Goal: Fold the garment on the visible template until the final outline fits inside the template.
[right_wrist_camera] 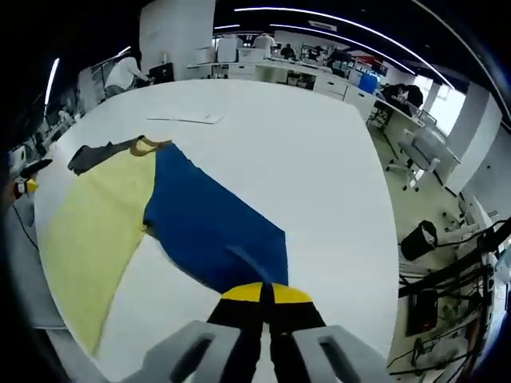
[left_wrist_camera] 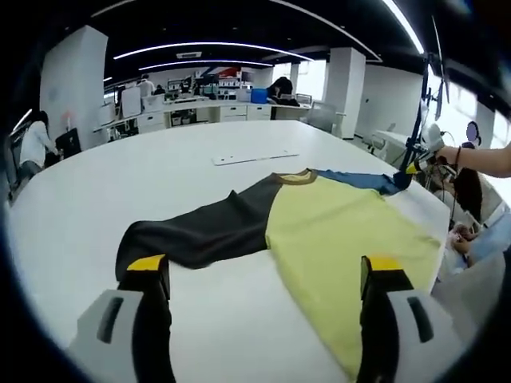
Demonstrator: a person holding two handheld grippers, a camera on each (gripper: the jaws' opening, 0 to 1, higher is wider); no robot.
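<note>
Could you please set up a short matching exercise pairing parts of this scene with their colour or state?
Things:
1. blue sleeve
2. black sleeve
3. left gripper
4. shirt body

States:
A. yellow, flat on the white table
B. open above the table, touching nothing
C. clamped in the right gripper
D. lying spread out, free of both grippers

Pairs: 1-C, 2-D, 3-B, 4-A

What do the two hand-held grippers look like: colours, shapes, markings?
The left hand-held gripper has two black jaws with yellow tips rising from pale grey housings with dark slots. The right hand-held gripper matches it: black jaws, yellow tips, grey housings.
</note>
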